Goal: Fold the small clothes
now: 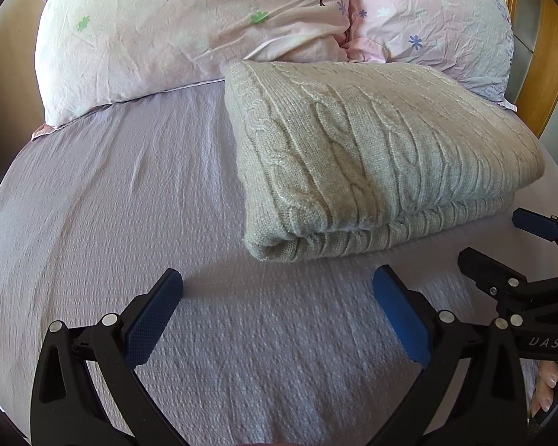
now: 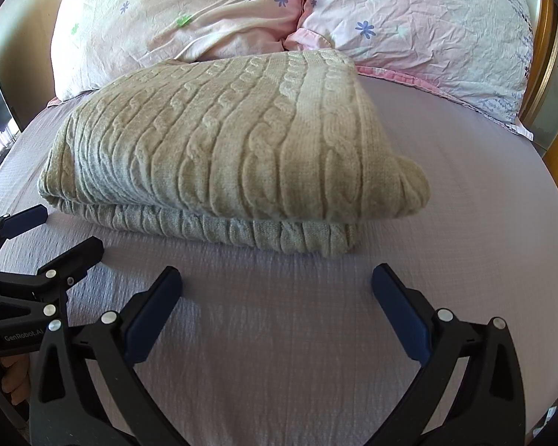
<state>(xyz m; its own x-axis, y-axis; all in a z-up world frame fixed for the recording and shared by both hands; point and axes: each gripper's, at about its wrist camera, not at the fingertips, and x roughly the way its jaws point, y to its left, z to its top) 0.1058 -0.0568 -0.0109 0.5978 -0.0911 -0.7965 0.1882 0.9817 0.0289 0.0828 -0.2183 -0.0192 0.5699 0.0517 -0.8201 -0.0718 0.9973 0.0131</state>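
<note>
A beige cable-knit sweater [image 1: 372,156] lies folded in layers on the lilac bedsheet [image 1: 111,204]; it also shows in the right wrist view [image 2: 223,148]. My left gripper [image 1: 277,282] is open and empty, hovering over the sheet just in front of the sweater's near left corner. My right gripper [image 2: 277,278] is open and empty, just in front of the sweater's near edge. Each gripper shows in the other's view: the right one at the right edge [image 1: 502,249], the left one at the left edge [image 2: 55,230].
Two pink floral pillows [image 1: 189,26] [image 1: 427,18] lean at the head of the bed behind the sweater. A wooden headboard edge [image 1: 550,74] stands at the far right. Bare sheet lies left of the sweater and under the grippers.
</note>
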